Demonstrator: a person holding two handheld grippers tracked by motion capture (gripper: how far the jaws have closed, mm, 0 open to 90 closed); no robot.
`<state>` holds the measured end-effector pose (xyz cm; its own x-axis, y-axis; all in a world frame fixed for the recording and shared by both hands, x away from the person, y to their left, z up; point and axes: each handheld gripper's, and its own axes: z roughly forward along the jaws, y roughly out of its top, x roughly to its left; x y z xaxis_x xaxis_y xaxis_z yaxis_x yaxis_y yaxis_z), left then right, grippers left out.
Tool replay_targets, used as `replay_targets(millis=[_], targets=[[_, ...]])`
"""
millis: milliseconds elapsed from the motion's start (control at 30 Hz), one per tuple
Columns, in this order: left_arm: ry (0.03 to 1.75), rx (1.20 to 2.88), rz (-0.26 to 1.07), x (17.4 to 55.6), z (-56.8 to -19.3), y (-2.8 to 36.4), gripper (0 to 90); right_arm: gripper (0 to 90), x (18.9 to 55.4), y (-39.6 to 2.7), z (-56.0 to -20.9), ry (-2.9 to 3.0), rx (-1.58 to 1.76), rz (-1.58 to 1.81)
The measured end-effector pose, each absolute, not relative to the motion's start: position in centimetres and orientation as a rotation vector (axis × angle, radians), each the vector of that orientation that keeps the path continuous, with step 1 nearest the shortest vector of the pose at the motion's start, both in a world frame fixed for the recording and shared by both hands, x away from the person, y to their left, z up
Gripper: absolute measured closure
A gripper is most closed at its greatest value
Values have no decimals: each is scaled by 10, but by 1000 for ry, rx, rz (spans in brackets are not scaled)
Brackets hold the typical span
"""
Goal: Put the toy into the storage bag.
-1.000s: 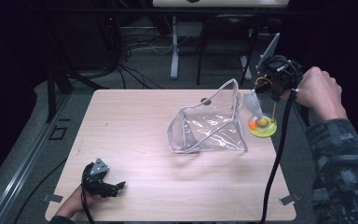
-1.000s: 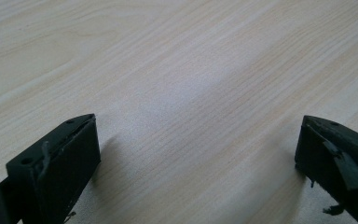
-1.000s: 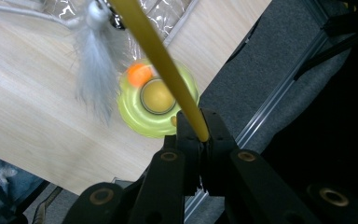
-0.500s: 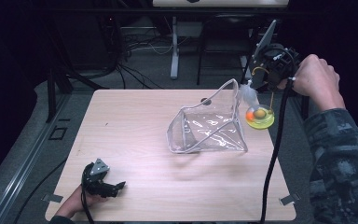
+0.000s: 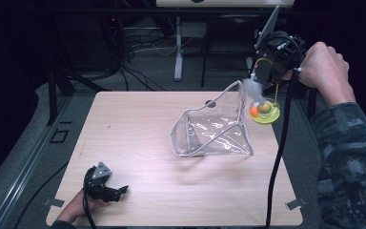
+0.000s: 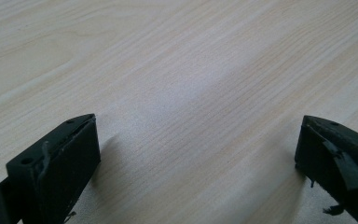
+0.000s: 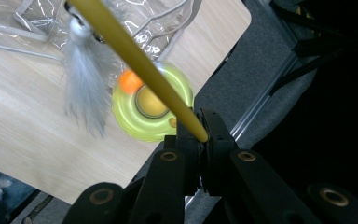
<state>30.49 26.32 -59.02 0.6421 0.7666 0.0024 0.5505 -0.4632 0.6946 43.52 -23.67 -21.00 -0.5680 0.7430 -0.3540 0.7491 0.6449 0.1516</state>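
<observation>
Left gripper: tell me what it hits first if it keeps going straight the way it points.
The wooden table. The open left gripper looks along bare tabletop with nothing between its jaws or ahead, so it would likely just slide on the wood.

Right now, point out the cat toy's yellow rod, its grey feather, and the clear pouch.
yellow rod [image 7: 135, 60], right gripper view, mid-shaft.
grey feather [image 7: 86, 77], right gripper view, middle of the tuft.
clear pouch [image 5: 214, 136], high view, front panel.

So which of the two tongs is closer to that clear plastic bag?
The right. The right tongs hang just above the clear plastic bag's far right corner, gripping the yellow wand of a feather toy. The left tongs rest open at the table's near left corner, well away.
</observation>
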Motion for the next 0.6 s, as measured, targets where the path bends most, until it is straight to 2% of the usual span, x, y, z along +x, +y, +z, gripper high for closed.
replay_targets(millis=[600], targets=[[1020, 2189, 416, 305, -590, 263, 0, 871, 431, -200, -186, 2488, 1085, -7]])
